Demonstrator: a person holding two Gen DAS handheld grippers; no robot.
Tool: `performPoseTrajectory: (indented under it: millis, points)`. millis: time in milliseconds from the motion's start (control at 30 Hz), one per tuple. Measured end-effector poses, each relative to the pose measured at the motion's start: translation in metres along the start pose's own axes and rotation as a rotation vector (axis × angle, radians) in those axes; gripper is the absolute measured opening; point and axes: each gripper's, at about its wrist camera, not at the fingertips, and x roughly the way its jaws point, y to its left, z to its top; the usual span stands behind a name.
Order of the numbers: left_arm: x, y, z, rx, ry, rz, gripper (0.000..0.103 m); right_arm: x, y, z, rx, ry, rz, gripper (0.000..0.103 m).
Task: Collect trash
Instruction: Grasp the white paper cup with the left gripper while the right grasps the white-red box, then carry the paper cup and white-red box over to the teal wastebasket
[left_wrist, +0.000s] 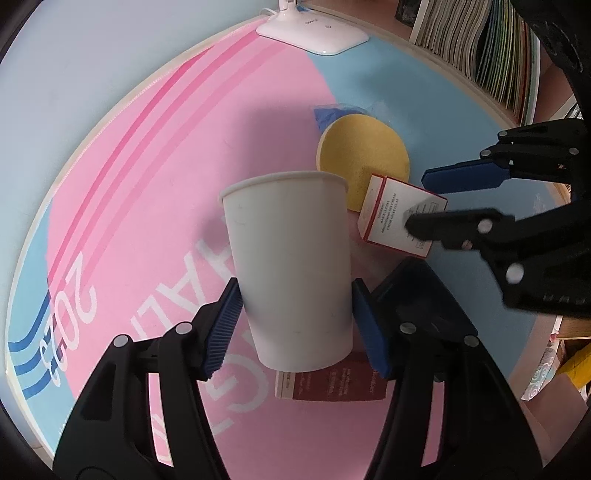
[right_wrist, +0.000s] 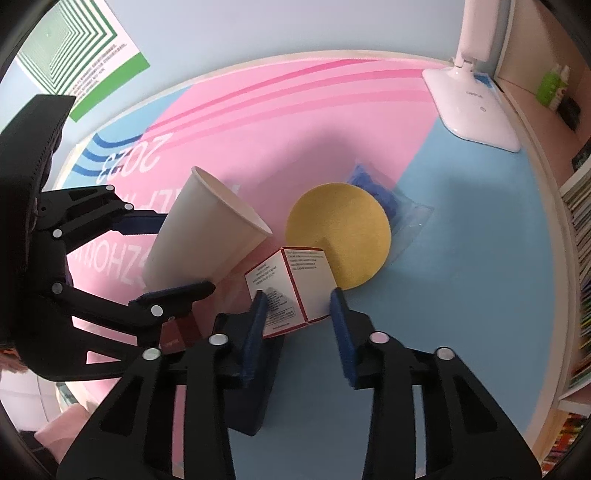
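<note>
A pink and pale-blue printed mat (left_wrist: 155, 155) covers the table, with a white lamp base (left_wrist: 314, 33) at its far edge. On the blue part lies a round yellow sponge disc (right_wrist: 338, 236), partly over a clear bag of blue material (right_wrist: 373, 184). The left gripper (left_wrist: 295, 325) pinches a white paper cup (left_wrist: 290, 266) near its base, the cup tilted and lifted above a dark red booklet (left_wrist: 332, 387). The right gripper (right_wrist: 297, 321) clamps a small white carton with red edging (right_wrist: 291, 291) between its blue pads, just in front of the sponge.

Black linkages, silver rivets; blue ribbed fingers (left_wrist: 221, 325)
</note>
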Motion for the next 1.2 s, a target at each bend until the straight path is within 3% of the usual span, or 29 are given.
performPoseTrajectory:
  millis: [133, 200, 300, 333, 367, 400, 533, 700, 767, 833, 967, 1200]
  points:
    - [-0.005, -0.002, -0.004, 0.005, -0.01, 0.0, 0.057, -0.004, -0.003, -0.003, 0.017, -0.003, -0.005, 0.028]
    - [-0.007, -0.001, -0.007, 0.007, -0.011, 0.004, 0.057, -0.004, -0.005, -0.003, 0.047, -0.004, 0.002, 0.032]
    - [-0.005, 0.0, -0.012, -0.002, -0.003, 0.015, 0.058, -0.002, -0.006, -0.004, 0.069, -0.003, -0.003, 0.056]
    - [-0.004, 0.002, -0.013, -0.005, 0.001, 0.016, 0.06, -0.002, -0.005, -0.004, 0.068, -0.009, -0.019, 0.07]
    - [-0.003, 0.002, -0.014, -0.008, 0.006, 0.017, 0.06, -0.002, -0.005, -0.004, 0.068, -0.013, -0.026, 0.074]
    - [-0.002, 0.004, -0.016, -0.018, 0.011, 0.019, 0.06, -0.002, -0.004, -0.005, 0.069, -0.014, -0.028, 0.074]
    - [0.003, 0.009, -0.017, -0.022, 0.019, 0.023, 0.077, 0.007, -0.006, -0.004, 0.079, 0.008, -0.027, 0.074]
    - [0.009, 0.012, -0.012, -0.029, 0.026, 0.015, 0.08, 0.016, -0.005, -0.001, 0.064, 0.023, -0.028, 0.074]
    - [0.011, 0.015, -0.01, -0.034, 0.027, 0.007, 0.08, 0.017, -0.003, 0.002, 0.05, 0.015, -0.036, 0.069]
    - [0.012, 0.018, -0.006, -0.037, 0.028, -0.003, 0.075, 0.019, -0.001, 0.004, 0.036, 0.02, -0.036, 0.06]
    - [0.014, 0.018, -0.001, -0.028, 0.032, -0.014, 0.06, 0.018, 0.002, 0.005, 0.025, 0.026, -0.036, 0.057]
    - [0.009, 0.015, -0.001, -0.025, 0.007, -0.022, 0.057, 0.003, -0.004, 0.0, 0.06, 0.005, -0.026, 0.046]
